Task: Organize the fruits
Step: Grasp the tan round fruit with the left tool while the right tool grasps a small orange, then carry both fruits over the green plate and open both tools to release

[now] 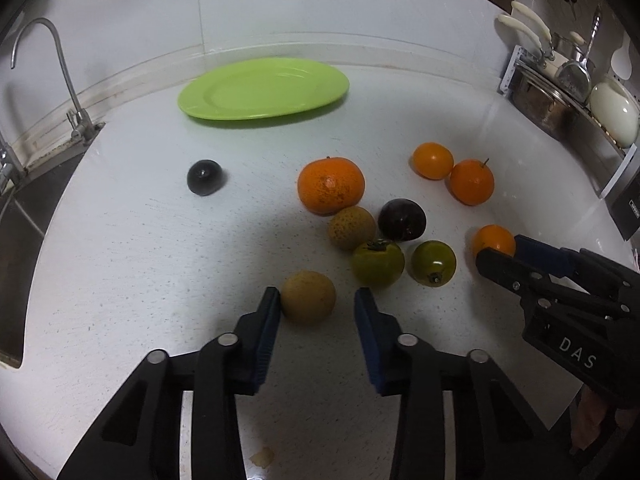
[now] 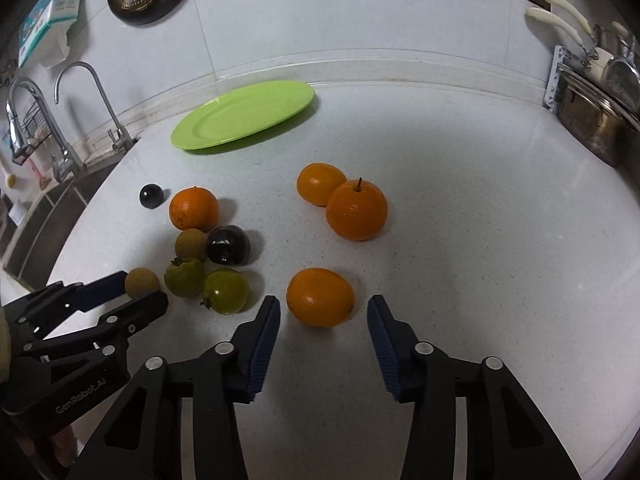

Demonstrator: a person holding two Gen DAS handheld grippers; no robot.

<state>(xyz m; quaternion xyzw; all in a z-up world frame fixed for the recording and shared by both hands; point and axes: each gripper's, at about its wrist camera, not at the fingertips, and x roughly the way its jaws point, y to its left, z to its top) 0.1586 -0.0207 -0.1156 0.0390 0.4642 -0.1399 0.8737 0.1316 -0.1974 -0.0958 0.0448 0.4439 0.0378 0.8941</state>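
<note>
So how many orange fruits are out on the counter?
4. A big one by the dark fruits, two touching mid-counter, and one between the right tongs. None looks hidden.

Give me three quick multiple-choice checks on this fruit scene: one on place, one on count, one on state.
1. The left gripper straddles: A a banana; B a brown round fruit; C an apple.
2. Oranges on the countertop: A two; B four; C six.
3. The green plate is: A empty; B holding one orange; C upside down.

Key: 1 B, the brown fruit sits inside that gripper; 2 B, four show in the right wrist view; 3 A, its face is bare in both views.
</note>
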